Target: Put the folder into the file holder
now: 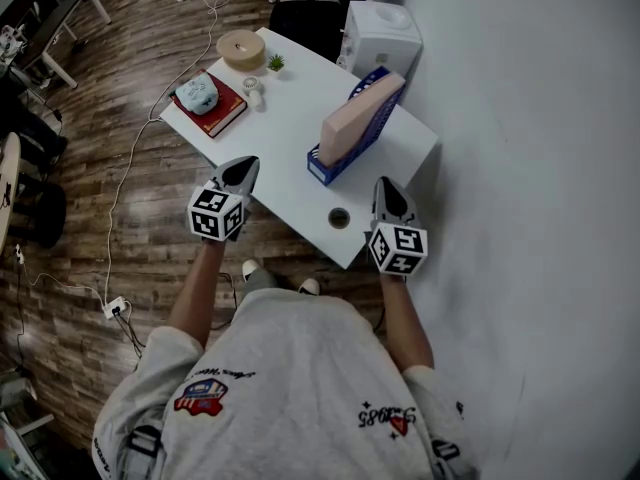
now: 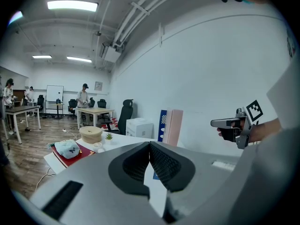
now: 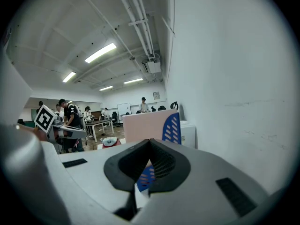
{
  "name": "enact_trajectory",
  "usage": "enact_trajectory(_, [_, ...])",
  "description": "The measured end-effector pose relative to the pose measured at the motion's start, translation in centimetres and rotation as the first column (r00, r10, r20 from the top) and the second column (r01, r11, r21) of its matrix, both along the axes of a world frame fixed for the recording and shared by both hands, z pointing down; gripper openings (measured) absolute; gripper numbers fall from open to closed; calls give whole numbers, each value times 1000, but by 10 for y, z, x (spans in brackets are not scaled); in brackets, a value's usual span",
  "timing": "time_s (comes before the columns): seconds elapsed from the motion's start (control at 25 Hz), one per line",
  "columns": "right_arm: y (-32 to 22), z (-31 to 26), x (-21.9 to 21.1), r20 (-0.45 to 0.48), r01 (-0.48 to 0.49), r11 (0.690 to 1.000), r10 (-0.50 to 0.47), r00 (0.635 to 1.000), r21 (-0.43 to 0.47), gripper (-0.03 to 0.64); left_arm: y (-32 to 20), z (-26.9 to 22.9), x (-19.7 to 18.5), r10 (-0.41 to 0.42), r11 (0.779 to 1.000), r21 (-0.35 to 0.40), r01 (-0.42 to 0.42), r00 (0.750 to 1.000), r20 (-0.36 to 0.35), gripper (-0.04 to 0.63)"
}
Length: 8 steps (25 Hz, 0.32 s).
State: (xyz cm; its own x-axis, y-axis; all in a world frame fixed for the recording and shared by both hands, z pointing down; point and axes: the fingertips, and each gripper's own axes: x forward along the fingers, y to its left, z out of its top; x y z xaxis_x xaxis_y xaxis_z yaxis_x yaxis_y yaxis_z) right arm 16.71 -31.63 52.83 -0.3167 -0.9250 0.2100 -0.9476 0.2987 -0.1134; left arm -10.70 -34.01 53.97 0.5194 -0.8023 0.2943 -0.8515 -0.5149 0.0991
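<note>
The white table (image 1: 290,138) carries a blue file holder (image 1: 325,171) and a red book (image 1: 228,115). A round wooden box (image 1: 240,48) stands at its far corner.

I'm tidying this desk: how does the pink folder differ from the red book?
The pink folder stands on edge inside the blue file holder; the red book lies flat. The folder is pale pink, the book dark red. A light blue bundle rests on the book; nothing lies on the folder. Both are on the white table.
</note>
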Motion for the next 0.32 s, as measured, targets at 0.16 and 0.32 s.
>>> enact_trajectory(0.16, [-1,1,0,-1,-1,1000,1,1000,-2,-8,-1,1,2,4,1000,-4,-4,1000,1,6])
enact_trajectory(0.32, [-1,1,0,-2,0,1000,0,1000,-2,-8,0,2,2,3,1000,-7,-3,1000,-2,6])
